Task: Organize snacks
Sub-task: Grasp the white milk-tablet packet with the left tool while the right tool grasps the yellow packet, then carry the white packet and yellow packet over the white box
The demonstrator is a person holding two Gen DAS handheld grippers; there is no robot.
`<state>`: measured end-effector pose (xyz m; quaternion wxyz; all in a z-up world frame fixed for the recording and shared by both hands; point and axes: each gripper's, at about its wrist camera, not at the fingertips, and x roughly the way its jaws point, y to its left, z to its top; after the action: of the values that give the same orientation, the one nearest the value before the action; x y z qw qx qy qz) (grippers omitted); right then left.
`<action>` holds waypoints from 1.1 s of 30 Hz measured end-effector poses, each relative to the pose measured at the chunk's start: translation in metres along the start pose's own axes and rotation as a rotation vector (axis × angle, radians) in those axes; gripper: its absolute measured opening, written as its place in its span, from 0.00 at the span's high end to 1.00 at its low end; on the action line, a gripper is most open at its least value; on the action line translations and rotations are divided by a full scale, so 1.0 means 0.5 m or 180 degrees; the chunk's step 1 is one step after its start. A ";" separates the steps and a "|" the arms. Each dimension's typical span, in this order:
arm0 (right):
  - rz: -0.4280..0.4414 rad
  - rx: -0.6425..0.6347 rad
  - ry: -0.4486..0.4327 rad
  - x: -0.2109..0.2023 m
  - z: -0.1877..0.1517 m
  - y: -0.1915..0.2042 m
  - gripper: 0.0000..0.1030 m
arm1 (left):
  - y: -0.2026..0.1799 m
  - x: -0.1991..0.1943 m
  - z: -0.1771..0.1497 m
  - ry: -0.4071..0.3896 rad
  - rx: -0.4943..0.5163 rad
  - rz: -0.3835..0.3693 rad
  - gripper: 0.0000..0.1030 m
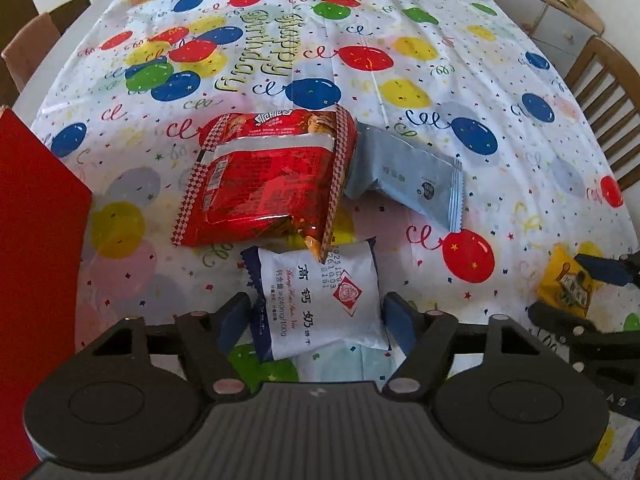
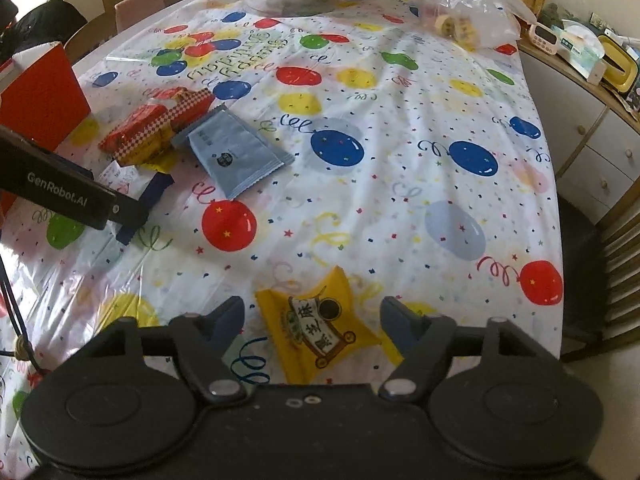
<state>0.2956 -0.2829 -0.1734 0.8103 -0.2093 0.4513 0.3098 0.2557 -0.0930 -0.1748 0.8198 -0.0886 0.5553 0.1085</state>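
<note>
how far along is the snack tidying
Early: nothing looks sorted yet. In hand: the left gripper straddles the white packet, the right gripper straddles the yellow packet; neither is visibly clamped. Left: the red bag and grey-blue packet lie loose on the tablecloth.

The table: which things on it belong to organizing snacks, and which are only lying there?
For the job:
- white packet, between the left tool fingers
- yellow packet, between the right tool fingers
- red bag
- grey-blue packet
- red box, possibly the container

Lying about:
- clear bags at the far end
- chairs
- items on the sideboard
</note>
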 end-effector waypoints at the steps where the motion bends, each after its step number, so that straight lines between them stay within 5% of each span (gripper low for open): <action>1: -0.0011 -0.0002 0.0006 0.001 -0.001 0.000 0.40 | -0.002 -0.001 -0.001 -0.0010 0.0019 0.0001 0.35; 6: -0.0004 0.0009 -0.0005 -0.001 -0.005 0.004 0.50 | -0.002 -0.007 -0.006 -0.0049 0.0037 -0.0006 0.45; 13: -0.0060 0.0044 -0.0036 -0.017 -0.010 0.011 0.61 | 0.016 -0.016 -0.019 -0.0072 -0.0020 -0.0076 0.47; 33: 0.0119 0.0346 -0.0367 -0.161 -0.024 0.094 0.65 | 0.096 -0.169 -0.102 -0.0349 -0.0003 -0.0258 0.47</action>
<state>0.2236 -0.2815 -0.1127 0.8392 -0.1382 0.4239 0.3115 0.1665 -0.0671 -0.1163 0.8526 -0.1053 0.5055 0.0802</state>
